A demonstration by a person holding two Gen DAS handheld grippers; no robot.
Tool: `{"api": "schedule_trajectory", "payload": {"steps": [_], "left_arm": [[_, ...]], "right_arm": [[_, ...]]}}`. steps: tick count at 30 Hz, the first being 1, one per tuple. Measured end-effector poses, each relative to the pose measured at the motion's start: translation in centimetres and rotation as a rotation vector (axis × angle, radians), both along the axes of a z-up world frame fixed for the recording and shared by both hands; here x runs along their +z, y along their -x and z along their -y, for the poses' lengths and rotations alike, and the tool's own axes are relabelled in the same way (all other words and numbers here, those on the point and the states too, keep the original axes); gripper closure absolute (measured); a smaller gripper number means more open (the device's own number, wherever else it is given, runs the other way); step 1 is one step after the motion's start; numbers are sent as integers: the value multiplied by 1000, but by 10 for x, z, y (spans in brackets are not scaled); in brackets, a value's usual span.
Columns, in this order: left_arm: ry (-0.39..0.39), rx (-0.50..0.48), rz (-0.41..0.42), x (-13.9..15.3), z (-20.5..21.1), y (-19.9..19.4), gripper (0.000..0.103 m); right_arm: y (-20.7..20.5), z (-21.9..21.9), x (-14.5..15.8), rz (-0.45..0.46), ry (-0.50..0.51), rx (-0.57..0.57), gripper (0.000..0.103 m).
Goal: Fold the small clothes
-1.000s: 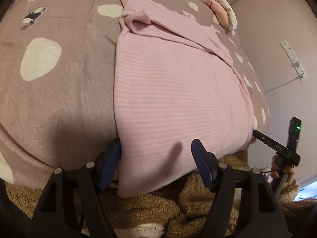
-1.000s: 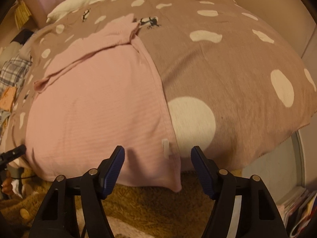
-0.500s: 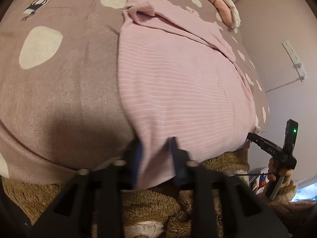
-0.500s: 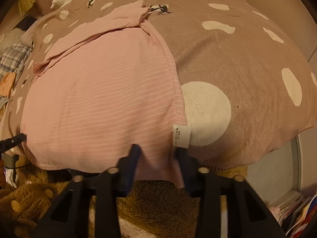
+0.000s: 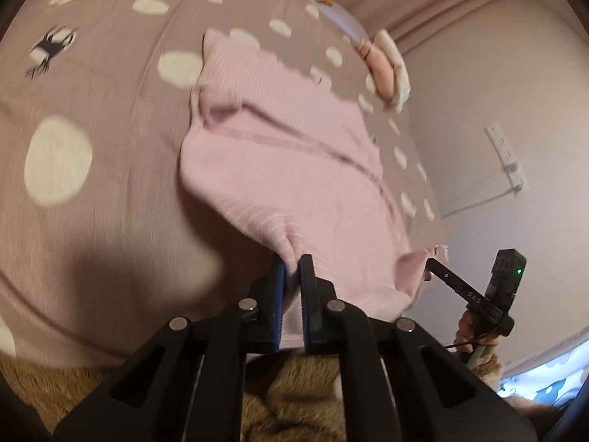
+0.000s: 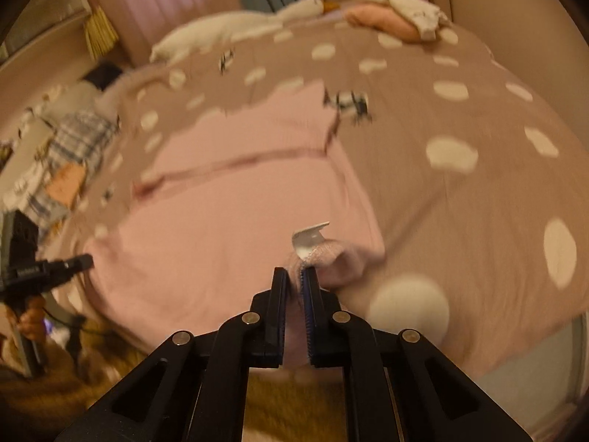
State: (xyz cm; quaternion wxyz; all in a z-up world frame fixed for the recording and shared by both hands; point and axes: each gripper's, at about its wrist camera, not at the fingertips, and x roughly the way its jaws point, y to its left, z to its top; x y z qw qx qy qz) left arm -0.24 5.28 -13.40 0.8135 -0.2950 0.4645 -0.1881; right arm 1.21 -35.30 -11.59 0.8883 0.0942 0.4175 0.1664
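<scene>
Left wrist view: the left gripper (image 5: 291,272) now pinches the pink ribbed cotton garment (image 5: 279,154) at the spotted mauve bedspread's (image 5: 92,84) near edge; the right gripper (image 6: 294,276), jaws just closed, pinches the other hem corner, both lifted, starting the fold.

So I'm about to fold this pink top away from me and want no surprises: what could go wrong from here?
1. The left gripper pinches only a small pucker of the pink top; it might slip out.
2. The right gripper grips the corner beside the white care label; that corner may fold crooked.
3. The folded sleeve could shift as the hem rises.
</scene>
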Motion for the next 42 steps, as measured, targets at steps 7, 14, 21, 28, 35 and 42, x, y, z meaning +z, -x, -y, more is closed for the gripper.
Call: {"api": "schedule_trajectory", "payload": {"steps": [7,14,21,28,35,42], "left_arm": [[9,81,-29,-15,-16,-51,95],[-87,103,-92,-41,-12,-72,91],[-117,70,-36,-28,-12,-46,53],[-130,22,-58,-44,2,-25,37],[-26,8,-97,-58,13,-32,94],[21,19,-36,-31,12,-34,95]], "right_arm": [[-47,9,-16,-20,-41,-101,93],[-72,3,-45,-102,-24,-153,93],[-55,23,-32,-82,-95,-176,81],[-37,22,-31,-84,-68,-156,55],[-42,3,-44,-98,-6,-118,74],[-45,9,-32,-69,-34,-129,93]]}}
